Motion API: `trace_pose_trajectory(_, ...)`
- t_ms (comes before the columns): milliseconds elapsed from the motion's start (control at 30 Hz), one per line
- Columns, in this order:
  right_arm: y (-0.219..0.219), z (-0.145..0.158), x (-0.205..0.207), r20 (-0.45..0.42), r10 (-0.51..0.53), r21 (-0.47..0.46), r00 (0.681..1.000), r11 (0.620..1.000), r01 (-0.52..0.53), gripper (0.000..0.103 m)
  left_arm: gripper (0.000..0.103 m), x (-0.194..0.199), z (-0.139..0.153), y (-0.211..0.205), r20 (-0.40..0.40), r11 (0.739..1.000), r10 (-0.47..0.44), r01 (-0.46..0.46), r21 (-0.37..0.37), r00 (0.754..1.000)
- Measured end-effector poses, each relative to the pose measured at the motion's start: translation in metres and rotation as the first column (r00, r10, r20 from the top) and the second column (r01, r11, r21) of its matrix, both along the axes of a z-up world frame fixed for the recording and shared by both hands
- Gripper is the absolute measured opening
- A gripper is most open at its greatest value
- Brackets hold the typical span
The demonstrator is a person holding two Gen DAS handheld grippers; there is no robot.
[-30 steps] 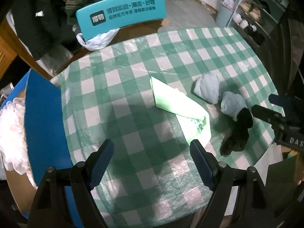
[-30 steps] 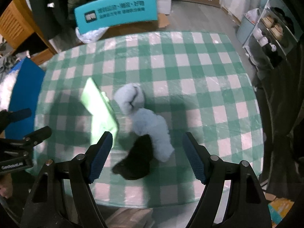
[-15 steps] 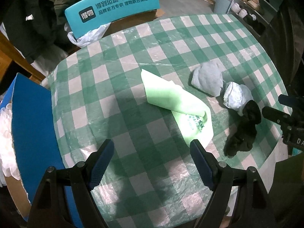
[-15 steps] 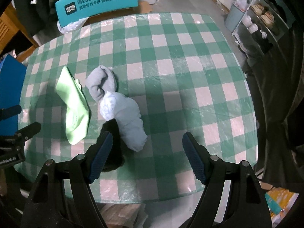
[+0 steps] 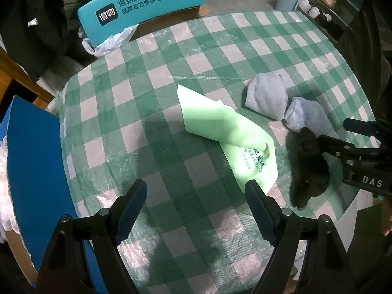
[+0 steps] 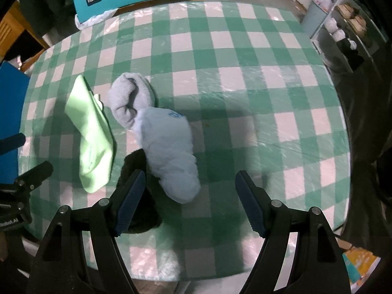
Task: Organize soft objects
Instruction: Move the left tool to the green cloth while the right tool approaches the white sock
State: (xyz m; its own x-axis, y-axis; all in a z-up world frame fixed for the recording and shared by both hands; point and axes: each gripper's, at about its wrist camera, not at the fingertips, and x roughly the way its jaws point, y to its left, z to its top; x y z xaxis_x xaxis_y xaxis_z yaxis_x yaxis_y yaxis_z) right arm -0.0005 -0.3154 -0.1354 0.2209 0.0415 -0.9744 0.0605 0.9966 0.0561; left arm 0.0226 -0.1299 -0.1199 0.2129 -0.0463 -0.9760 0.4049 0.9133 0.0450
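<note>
On the green checked table (image 5: 171, 56) lie a light green bag (image 5: 220, 132), a grey rolled sock (image 5: 267, 95), a pale blue rolled sock (image 5: 306, 117) and a black sock bundle (image 5: 308, 169). In the right wrist view the green bag (image 6: 91, 132), grey sock (image 6: 129, 98), pale blue sock (image 6: 169, 152) and black bundle (image 6: 137, 169) lie close together. My left gripper (image 5: 196, 208) is open and empty, just short of the bag's near end. My right gripper (image 6: 188, 201) is open, low over the pale blue sock's near end, its left finger beside the black bundle.
A teal chair back (image 5: 139, 0) with a white plastic bag (image 5: 107, 41) stands behind the table. A blue box (image 5: 34, 161) with white stuffing is at the left. A shoe shelf (image 6: 348, 29) stands at the right. The table edge (image 6: 269, 269) is near.
Both grippers have moved closer to the table. The right gripper has come down over the pale blue sock and black bundle. Nothing was grasped; the objects have not moved.
</note>
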Motion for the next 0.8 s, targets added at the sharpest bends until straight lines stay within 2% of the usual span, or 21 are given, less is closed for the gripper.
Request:
trace_pose_trajectory(167, 0.004, -0.012, 0.013, -0.013, 0.022, 0.012, 1.0, 1.0, -0.021, 0.076, 0.083, 0.006, -0.004, 0.001, -0.008, 1.0, 0.008, -0.008, -0.004, 1.0)
trace_pose_trajectory(233, 0.007, -0.018, 0.016, -0.024, 0.034, 0.013, 0.999, 0.999, -0.034, 0.065, 0.083, 0.008, -0.006, 0.002, -0.012, 1.0, 0.015, -0.015, -0.011, 1.0)
trace_pose_trajectory(300, 0.008, -0.024, 0.019, -0.04, 0.048, 0.018, 0.998, 0.999, -0.047, 0.047, 0.083, 0.011, -0.007, 0.003, -0.016, 0.999, 0.022, -0.023, -0.026, 1.0)
trace_pose_trajectory(500, 0.004, -0.02, 0.021, -0.01, 0.045, 0.004, 0.999, 0.999, -0.045, 0.04, 0.083, 0.017, -0.012, -0.003, -0.033, 0.998, 0.021, -0.023, -0.059, 0.999)
trace_pose_trajectory(800, -0.011, -0.011, 0.021, 0.003, -0.006, 0.03, 1.0, 1.0, 0.006, 0.04, 0.083, 0.031, -0.014, -0.019, -0.059, 0.989, 0.05, -0.058, -0.134, 0.997)
